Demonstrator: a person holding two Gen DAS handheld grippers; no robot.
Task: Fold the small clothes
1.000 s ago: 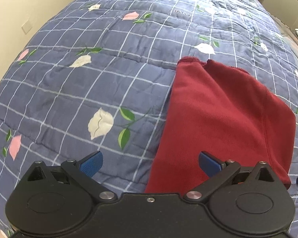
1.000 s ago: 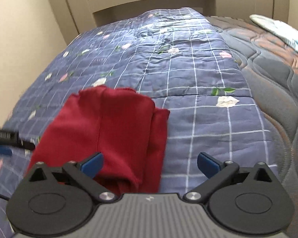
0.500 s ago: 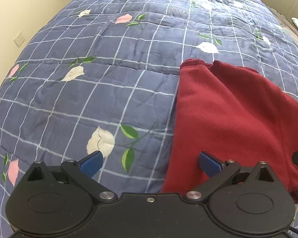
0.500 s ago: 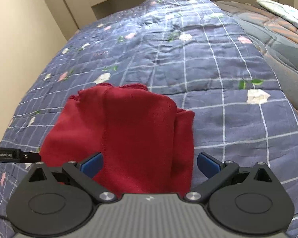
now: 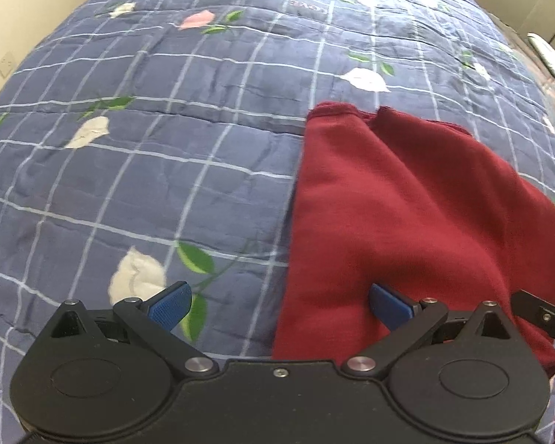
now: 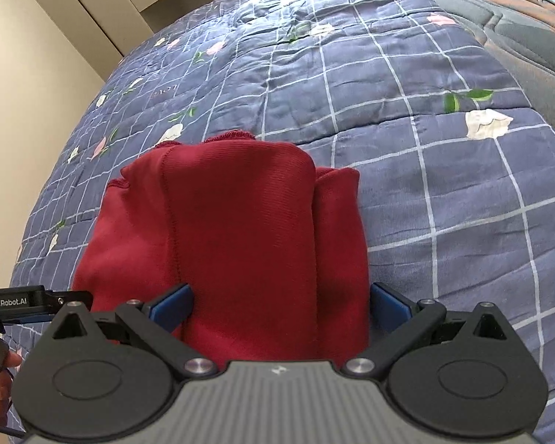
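Fingers of right gripper (image 6: 279,301) spread wide, straddling near end of red garment (image 6: 240,244), contact possibly light. Left gripper (image 5: 279,301) likewise spread, empty, right pad over garment's left edge. Ribbed knit, folded, lying on quilted floral bedspread (image 5: 166,148). Stitched seam seen only from right wrist.

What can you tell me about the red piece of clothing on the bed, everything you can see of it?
The red garment is dark red knit fabric with a fine rib and stitched seams, lying partly folded in overlapping layers on the blue checked floral quilt. A hemmed edge shows at its far end. The open right gripper straddles its near end, and the open left gripper sits over its left edge. Neither is closed on it.
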